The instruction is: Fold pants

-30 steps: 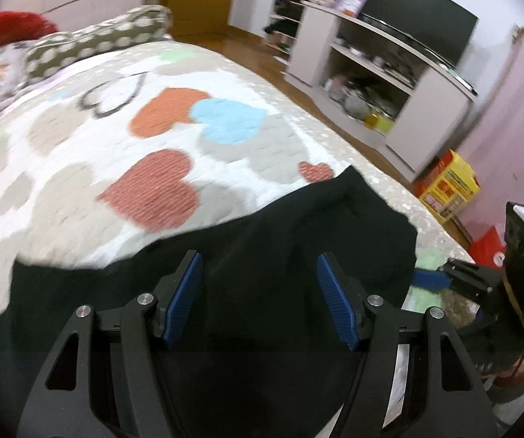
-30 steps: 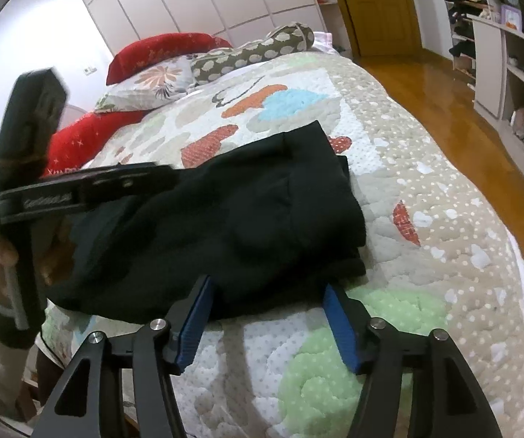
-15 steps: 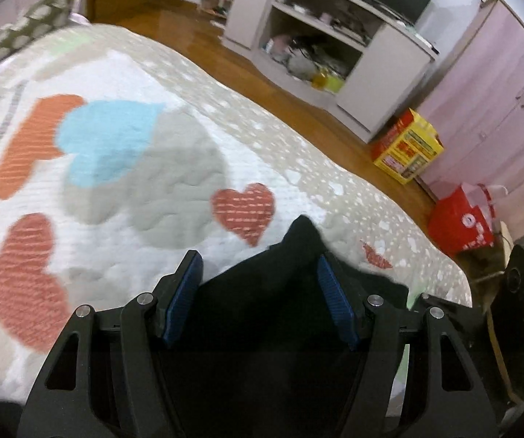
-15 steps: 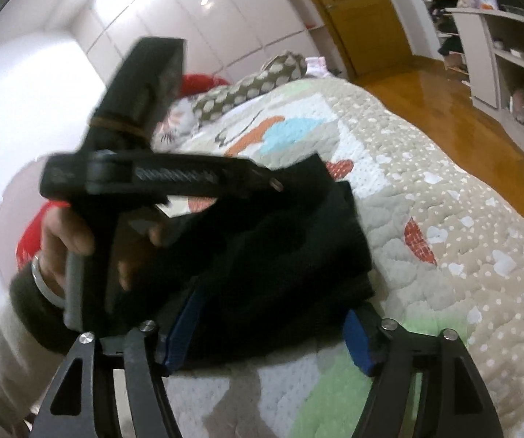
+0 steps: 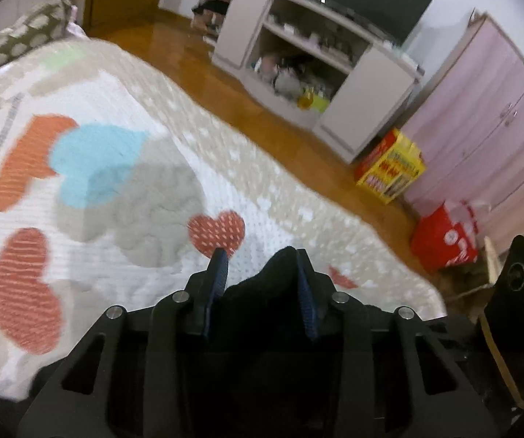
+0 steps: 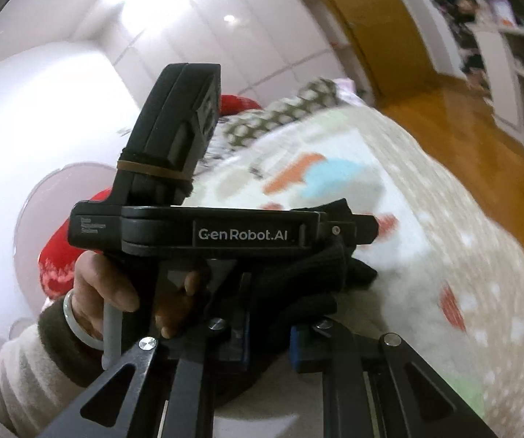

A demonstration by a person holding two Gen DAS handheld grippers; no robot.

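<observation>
heart-print quilt [image 5: 123,84] lies beneath the black pants [image 5: 262,284], bunched at its near edge. left gripper [image 5: 260,273] is closing on one peak of cloth, while right gripper [image 6: 267,332], just beside it, is closing narrow on another fold.

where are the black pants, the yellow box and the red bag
black pants [image 5: 262,292], left wrist view, bunched fold between the claw fingers
yellow box [image 5: 389,171], left wrist view, its printed front face
red bag [image 5: 444,241], left wrist view, its red side
</observation>
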